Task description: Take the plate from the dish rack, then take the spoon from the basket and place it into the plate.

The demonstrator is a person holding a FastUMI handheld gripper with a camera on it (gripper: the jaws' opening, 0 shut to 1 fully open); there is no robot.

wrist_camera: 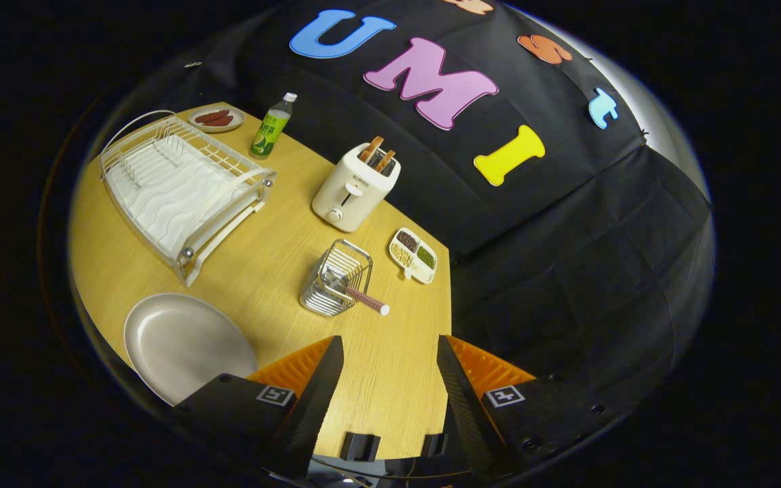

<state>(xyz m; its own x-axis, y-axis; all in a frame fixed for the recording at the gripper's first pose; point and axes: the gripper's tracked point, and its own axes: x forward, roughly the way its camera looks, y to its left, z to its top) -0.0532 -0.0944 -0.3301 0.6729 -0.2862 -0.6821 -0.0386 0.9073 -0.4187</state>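
The gripper (390, 352) is hovering with fingers spread wide and nothing between them, one finger covering the plate's (184, 342) lower edge at lower left. Just ahead, the spoon (363, 298) is leaning in the wire basket (333, 278), bowl hidden inside, handle pointing toward lower right; the dish rack (180, 186) is sitting at upper left.

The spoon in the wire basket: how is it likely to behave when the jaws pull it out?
The spoon leans out over the basket rim, so it may pivot or slip if pinched off-centre. The light wire basket could tip or drag along. The gripper is open, short of it.
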